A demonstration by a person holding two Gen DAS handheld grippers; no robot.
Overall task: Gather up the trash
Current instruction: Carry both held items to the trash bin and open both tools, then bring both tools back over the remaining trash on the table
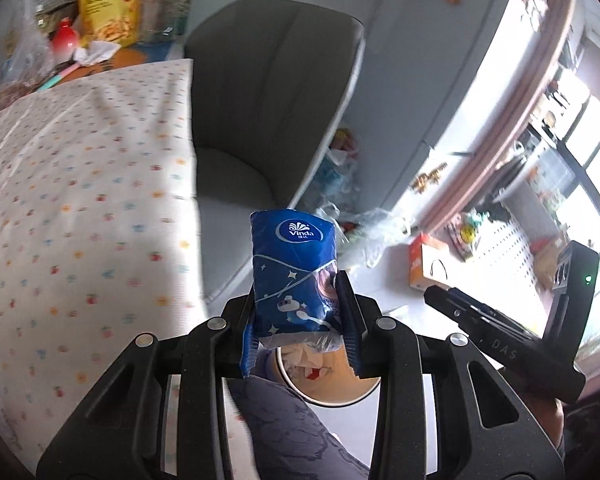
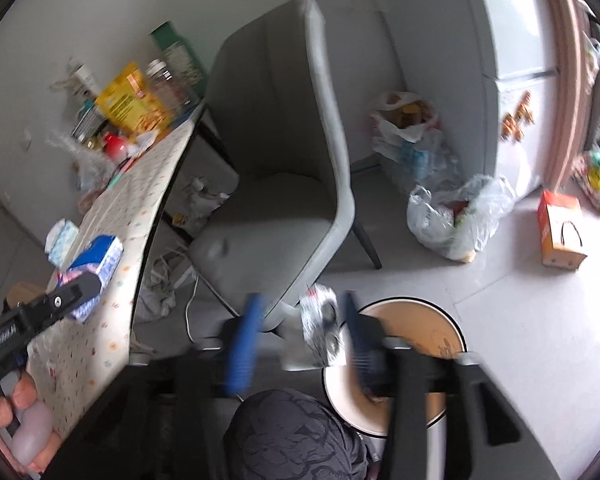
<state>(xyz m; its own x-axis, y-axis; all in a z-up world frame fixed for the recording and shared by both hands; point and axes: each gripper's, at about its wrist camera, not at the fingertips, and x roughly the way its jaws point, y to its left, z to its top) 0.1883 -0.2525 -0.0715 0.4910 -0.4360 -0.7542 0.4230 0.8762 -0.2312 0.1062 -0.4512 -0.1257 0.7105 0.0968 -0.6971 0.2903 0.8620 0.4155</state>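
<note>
Hovering low in the right wrist view, the right gripper (image 2: 300,334) has its blue fingers (image 2: 242,344) spread wide, and a crumpled silvery wrapper (image 2: 320,328) sits between them, close to the right-hand finger and blurred, so whether it still touches a pad is hard to tell. Just beyond it, at lower right, waits the round bin (image 2: 416,344) with its tan liner. The clean way to finish is to keep the jaws over that mouth and let the wrapper fall inside the rim rather than onto the grey floor (image 2: 520,340). Over in the left wrist view the left gripper (image 1: 300,312) pinches a blue Vinda tissue pack (image 1: 292,264) firmly, bottom centre, with the same bin showing under the fingers. It should stay clamped until it is squarely over the opening. Farther back stand the grey chair (image 2: 284,152) and, at upper left, the cluttered table (image 2: 140,184).
</note>
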